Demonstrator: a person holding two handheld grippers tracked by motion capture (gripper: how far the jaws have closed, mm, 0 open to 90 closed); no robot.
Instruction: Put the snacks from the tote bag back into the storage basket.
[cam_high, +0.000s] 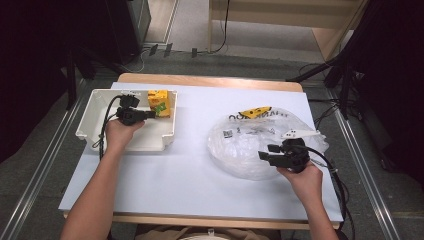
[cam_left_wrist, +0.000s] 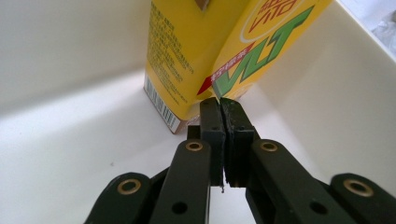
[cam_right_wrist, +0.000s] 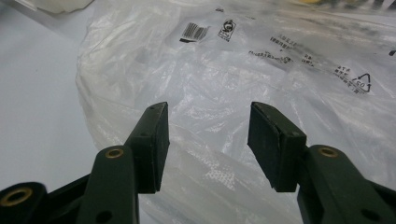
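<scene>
My rig: both forearms bare, no sleeves. Left gripper (cam_high: 150, 114) & right gripper (cam_high: 263, 156) matte black, w/ brass-ringed pivot holes, flat rubbery pads (cam_right_wrist: 273, 140). Black cables trail off each. Grey plate atop right.

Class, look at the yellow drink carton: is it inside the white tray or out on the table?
Inside. The yellow carton stands in the white tray, at its far right corner, with the tray's walls behind and beside it in the left gripper view.
</scene>
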